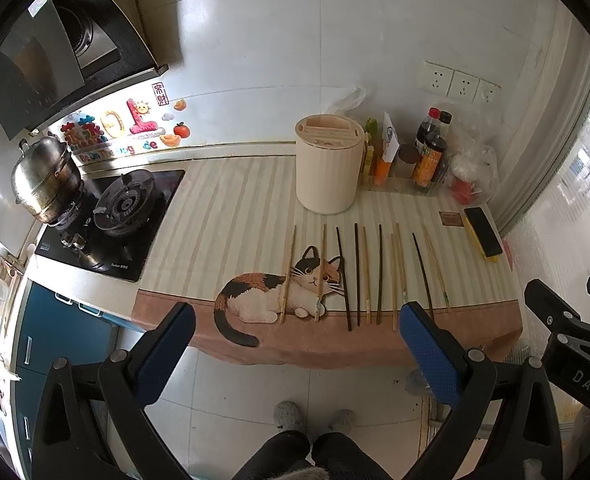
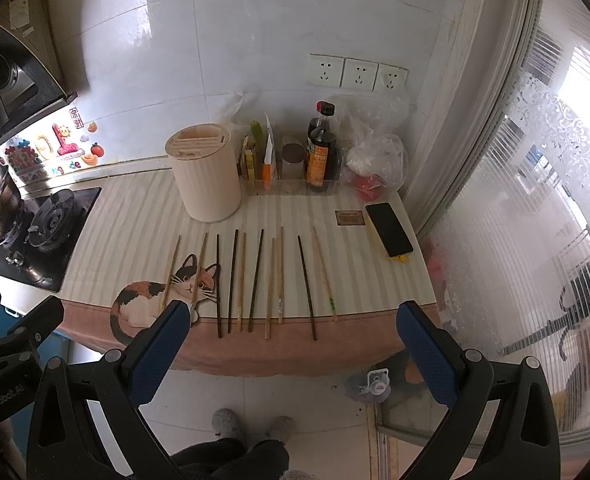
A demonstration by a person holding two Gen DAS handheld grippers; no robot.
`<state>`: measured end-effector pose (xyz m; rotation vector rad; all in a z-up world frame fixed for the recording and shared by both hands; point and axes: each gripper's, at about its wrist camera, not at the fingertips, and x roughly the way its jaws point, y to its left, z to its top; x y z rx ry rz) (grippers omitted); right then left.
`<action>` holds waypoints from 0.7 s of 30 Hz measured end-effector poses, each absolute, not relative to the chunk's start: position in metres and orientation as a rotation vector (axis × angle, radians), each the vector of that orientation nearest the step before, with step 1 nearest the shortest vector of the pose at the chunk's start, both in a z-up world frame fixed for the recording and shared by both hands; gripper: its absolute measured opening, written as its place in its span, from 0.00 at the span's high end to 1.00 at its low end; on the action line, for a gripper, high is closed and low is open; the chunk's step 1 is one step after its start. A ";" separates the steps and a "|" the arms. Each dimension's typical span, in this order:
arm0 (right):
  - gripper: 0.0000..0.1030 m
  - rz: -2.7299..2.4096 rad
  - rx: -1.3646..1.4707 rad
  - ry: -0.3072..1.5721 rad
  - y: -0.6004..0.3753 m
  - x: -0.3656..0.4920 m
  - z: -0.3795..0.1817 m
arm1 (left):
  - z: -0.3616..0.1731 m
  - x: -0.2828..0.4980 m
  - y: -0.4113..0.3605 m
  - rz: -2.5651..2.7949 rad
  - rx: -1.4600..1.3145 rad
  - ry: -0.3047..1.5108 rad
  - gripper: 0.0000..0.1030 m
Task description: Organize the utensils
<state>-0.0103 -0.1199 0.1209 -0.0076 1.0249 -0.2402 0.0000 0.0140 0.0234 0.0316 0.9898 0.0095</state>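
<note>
Several chopsticks, some dark [image 1: 343, 279] [image 2: 306, 287] and some pale bamboo [image 1: 288, 274] [image 2: 272, 288], lie side by side on a striped cat-print mat [image 1: 223, 216] [image 2: 135, 216]. A cream cylindrical utensil holder [image 1: 329, 164] [image 2: 204, 172] with a slotted top stands upright behind them. My left gripper [image 1: 297, 338] is open and empty, held off the counter's front edge. My right gripper [image 2: 295, 338] is also open and empty, in front of the chopsticks. The right gripper's body shows at the right of the left wrist view [image 1: 567, 332].
A gas stove [image 1: 111, 216] [image 2: 43, 232] with a steel pot [image 1: 43, 178] is at the left. Sauce bottles [image 1: 431, 156] [image 2: 322, 148], packets and plastic bags [image 2: 375, 148] stand at the back right. A phone [image 1: 483, 230] [image 2: 389, 229] lies near the right edge. Wall sockets [image 2: 357, 72] are above.
</note>
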 end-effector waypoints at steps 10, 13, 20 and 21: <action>0.00 -0.241 0.011 1.001 -0.121 -0.010 0.122 | 0.025 0.000 0.014 0.082 0.069 0.883 0.00; 0.00 -0.256 0.029 0.970 -0.127 -0.004 0.117 | 0.018 0.008 0.015 0.118 0.091 0.833 0.00; 0.00 -0.216 0.121 0.936 -0.147 0.039 0.064 | -0.038 0.066 0.031 0.183 0.115 0.873 0.00; 0.00 -0.209 0.118 0.944 -0.147 0.046 0.055 | -0.049 0.077 0.035 0.202 0.122 0.891 0.00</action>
